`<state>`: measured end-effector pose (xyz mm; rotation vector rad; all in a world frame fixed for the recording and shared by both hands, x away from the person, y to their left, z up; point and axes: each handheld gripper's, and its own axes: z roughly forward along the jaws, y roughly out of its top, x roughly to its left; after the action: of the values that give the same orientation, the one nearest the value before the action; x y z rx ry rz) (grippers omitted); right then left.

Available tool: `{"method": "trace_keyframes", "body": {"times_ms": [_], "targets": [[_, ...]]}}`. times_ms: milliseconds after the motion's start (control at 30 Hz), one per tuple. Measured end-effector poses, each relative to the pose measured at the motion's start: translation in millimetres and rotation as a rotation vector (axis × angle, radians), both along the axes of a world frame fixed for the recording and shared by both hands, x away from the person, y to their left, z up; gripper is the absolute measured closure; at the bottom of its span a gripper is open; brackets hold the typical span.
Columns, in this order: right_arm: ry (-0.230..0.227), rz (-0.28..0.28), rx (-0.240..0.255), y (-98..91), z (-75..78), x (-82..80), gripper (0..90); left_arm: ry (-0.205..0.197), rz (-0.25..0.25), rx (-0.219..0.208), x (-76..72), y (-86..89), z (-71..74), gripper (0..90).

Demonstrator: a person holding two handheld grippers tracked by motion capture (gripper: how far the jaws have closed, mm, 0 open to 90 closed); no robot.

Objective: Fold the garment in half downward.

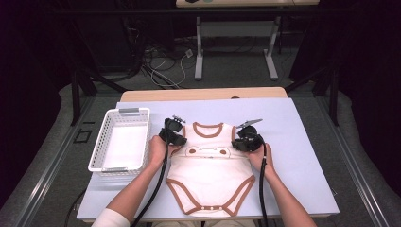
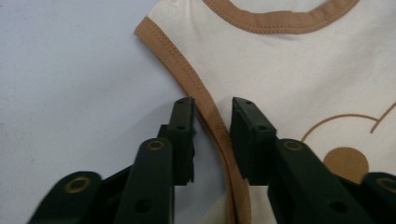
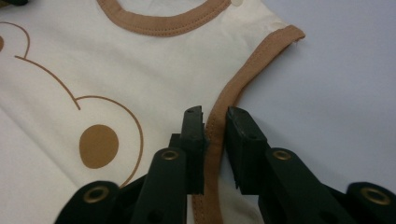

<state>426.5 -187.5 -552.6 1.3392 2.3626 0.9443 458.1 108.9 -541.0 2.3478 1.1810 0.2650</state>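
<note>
Bodysuit (image 1: pixel 208 170) flat at frame centre, neck toward top, long axis top to bottom. Left gripper (image 2: pixel 212 116) and right gripper (image 3: pixel 215 122) each straddling a brown armhole edge, jaws narrowed, small gaps showing, not yet pinching. Basket (image 1: pixel 100 146) left.

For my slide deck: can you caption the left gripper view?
Left claw straddling the brown armhole trim of a cream baby bodysuit on the pale table cover, jaws not quite pinched.

both forearms reaching in from below, bent slightly inward. left gripper (image 1: pixel 176 137) and right gripper (image 1: pixel 243 140) held low, level with each other, well apart; jaws on each narrowed to a slim gap, not fully pressed together.
</note>
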Motion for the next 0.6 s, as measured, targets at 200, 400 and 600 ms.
{"method": "trace_keyframes", "body": {"times_ms": [200,400,600], "targets": [[-0.004,0.001,0.024,-0.9,-0.7,-1.6,86.4,0.002,-0.012,-0.007,-1.7,-2.2,0.5,85.5],[-0.037,0.015,0.025,-0.2,3.2,-7.1,87.0,-0.035,-0.007,-0.015,-8.2,-2.9,2.8,86.7],[-0.070,0.026,0.024,-0.7,11.4,-12.4,87.0,-0.057,-0.014,-0.032,-13.0,-0.5,11.1,86.7]]}}
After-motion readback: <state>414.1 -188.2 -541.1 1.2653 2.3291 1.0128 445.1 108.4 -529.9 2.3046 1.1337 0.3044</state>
